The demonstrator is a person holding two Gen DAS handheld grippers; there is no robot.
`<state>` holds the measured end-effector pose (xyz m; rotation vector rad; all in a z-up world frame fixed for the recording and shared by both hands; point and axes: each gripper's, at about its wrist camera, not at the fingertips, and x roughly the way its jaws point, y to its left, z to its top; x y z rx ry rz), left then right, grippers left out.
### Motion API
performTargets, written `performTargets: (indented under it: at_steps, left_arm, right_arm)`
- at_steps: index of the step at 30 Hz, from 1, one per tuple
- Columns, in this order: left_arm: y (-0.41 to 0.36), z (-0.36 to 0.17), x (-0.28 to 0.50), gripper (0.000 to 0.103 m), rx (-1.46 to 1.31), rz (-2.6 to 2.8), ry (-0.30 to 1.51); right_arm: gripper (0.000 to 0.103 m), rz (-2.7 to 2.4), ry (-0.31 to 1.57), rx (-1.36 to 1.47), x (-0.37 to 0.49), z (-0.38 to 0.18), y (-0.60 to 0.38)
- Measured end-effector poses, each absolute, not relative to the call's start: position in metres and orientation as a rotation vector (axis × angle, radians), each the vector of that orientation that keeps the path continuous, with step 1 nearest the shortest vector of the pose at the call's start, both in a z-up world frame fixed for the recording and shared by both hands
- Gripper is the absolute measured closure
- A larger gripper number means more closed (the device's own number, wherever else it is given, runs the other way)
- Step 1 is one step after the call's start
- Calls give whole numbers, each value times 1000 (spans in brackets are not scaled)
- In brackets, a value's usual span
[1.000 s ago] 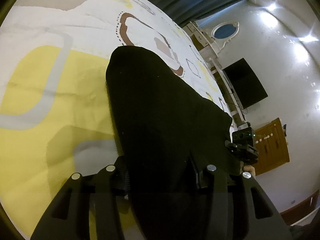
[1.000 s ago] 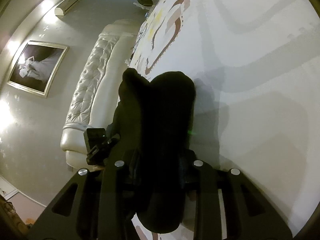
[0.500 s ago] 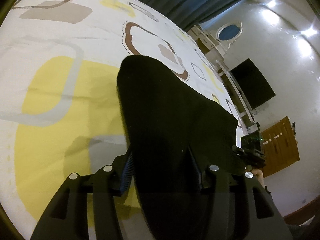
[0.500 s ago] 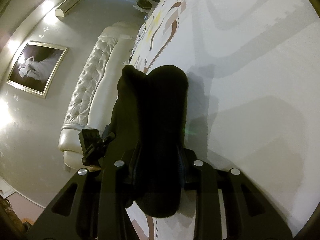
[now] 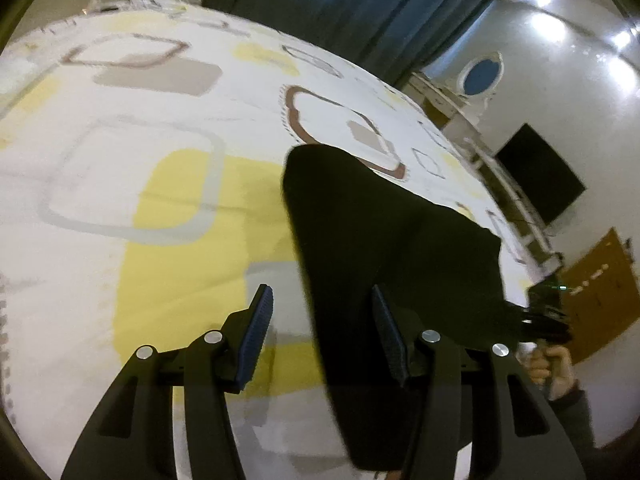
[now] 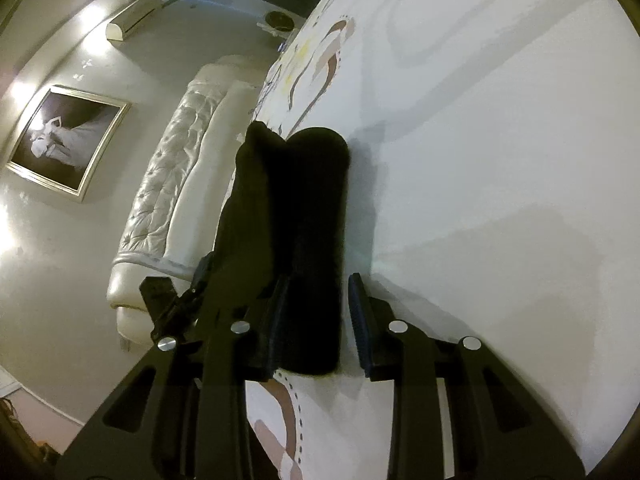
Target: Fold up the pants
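The black pants (image 5: pixel 384 248) lie folded on the patterned bedsheet (image 5: pixel 160 184). In the left wrist view my left gripper (image 5: pixel 320 332) is open, its blue pads apart; the cloth's near edge lies against the right pad and clear of the left pad. In the right wrist view the pants (image 6: pixel 304 216) run between the fingers of my right gripper (image 6: pixel 316 320), which is open with a gap on the right side. The other gripper shows at each view's edge: the right one (image 5: pixel 546 316), the left one (image 6: pixel 168 304).
The bed carries a white sheet with yellow, grey and brown shapes. A white tufted headboard (image 6: pixel 168 184) and a framed picture (image 6: pixel 64 140) are at left. Dark curtains (image 5: pixel 360 12), a wall TV (image 5: pixel 540 172) and a wooden door (image 5: pixel 600 300) lie beyond the bed.
Both grippers have opened and let go of the pants. The left gripper has pulled back and up, showing more of the sheet.
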<state>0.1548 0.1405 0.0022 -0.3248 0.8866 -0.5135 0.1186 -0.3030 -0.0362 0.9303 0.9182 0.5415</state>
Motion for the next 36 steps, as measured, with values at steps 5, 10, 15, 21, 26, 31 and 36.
performTargets:
  at_steps: [5, 10, 15, 21, 26, 31, 36]
  left_arm:
    - [137, 3, 138, 47, -245, -391, 856]
    - [128, -1, 113, 32, -174, -303, 836]
    - [112, -1, 90, 27, -95, -218, 815]
    - [99, 4, 65, 24, -30, -110, 776]
    - [97, 6, 53, 20, -66, -91, 765]
    - [91, 4, 38, 18, -75, -98, 775]
    - [76, -6, 27, 18, -76, -132, 801]
  right_arm:
    - [74, 465, 928, 860, 100, -31, -302]
    - [71, 390, 922, 794, 81, -28, -291]
    - [60, 292, 896, 690, 63, -21, -273]
    - [38, 166, 868, 522, 46, -11, -238]
    - [25, 81, 861, 381, 31, -6, -196]
    - [25, 36, 861, 291, 20, -5, -163]
    - [25, 22, 855, 259, 15, -5, -144]
